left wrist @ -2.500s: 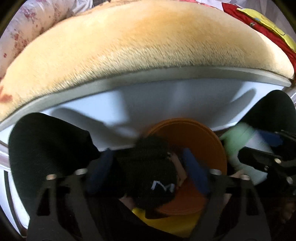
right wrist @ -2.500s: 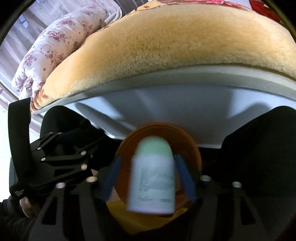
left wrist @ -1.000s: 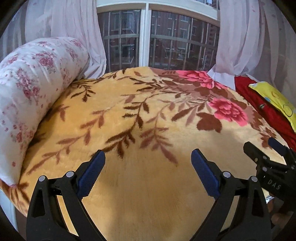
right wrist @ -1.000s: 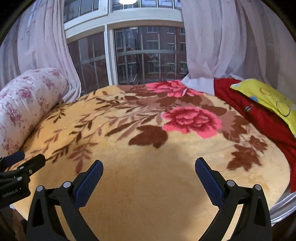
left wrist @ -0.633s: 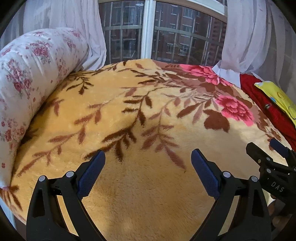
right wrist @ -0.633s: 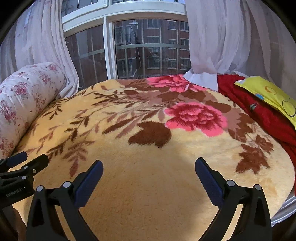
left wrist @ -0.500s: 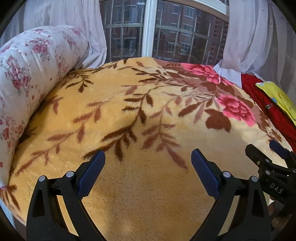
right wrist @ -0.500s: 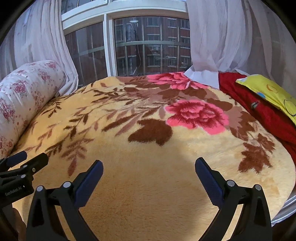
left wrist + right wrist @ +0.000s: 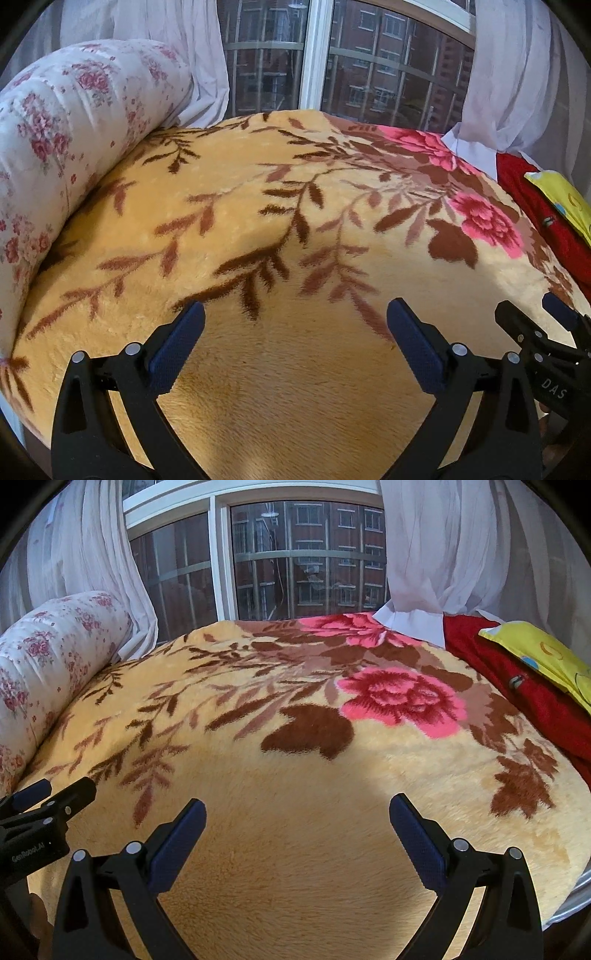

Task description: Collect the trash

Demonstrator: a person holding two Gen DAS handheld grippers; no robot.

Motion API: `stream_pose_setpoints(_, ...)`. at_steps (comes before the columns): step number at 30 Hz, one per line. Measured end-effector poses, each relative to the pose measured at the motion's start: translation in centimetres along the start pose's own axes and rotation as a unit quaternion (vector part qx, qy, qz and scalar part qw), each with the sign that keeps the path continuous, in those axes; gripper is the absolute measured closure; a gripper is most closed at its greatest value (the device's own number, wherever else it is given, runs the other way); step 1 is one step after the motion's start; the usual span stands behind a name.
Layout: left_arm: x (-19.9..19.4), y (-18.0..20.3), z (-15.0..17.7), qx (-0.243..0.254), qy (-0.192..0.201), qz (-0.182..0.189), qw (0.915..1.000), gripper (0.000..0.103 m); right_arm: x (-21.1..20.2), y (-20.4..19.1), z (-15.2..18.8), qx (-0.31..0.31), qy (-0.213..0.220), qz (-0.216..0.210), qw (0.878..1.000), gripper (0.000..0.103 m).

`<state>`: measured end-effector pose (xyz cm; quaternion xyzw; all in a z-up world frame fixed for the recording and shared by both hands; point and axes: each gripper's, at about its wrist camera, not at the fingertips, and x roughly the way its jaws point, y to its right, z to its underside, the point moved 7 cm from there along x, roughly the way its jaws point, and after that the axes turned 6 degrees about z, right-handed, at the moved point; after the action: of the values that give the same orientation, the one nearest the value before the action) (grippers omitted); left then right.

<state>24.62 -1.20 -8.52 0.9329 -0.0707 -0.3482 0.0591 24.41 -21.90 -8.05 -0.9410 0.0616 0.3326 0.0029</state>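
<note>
My left gripper point(image 9: 295, 314) is open and empty, held above the near edge of a bed covered by a yellow floral blanket point(image 9: 258, 221). My right gripper point(image 9: 297, 812) is open and empty over the same blanket point(image 9: 295, 775). The right gripper also shows at the right edge of the left wrist view point(image 9: 535, 321). The left gripper shows at the left edge of the right wrist view point(image 9: 44, 794). No trash item and no bin are in view.
A rolled white floral quilt point(image 9: 55, 129) lies along the bed's left side. A red cloth point(image 9: 517, 686) and a yellow pillow point(image 9: 543, 653) lie at the right. A window point(image 9: 295, 565) with white curtains point(image 9: 443, 554) stands behind the bed.
2.5 s ago the left gripper held a dark item and the right a white bottle over an orange bin below the bed edge. Both are now open, empty and raised over the bed.
</note>
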Motion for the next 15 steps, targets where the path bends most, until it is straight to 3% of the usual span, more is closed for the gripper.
stream_pose_setpoints(15, 0.63, 0.29, 0.64, 0.006, -0.019, 0.000, 0.9998, 0.007, 0.14, -0.12, 0.09, 0.002, -0.003, 0.001, 1.000, 0.005)
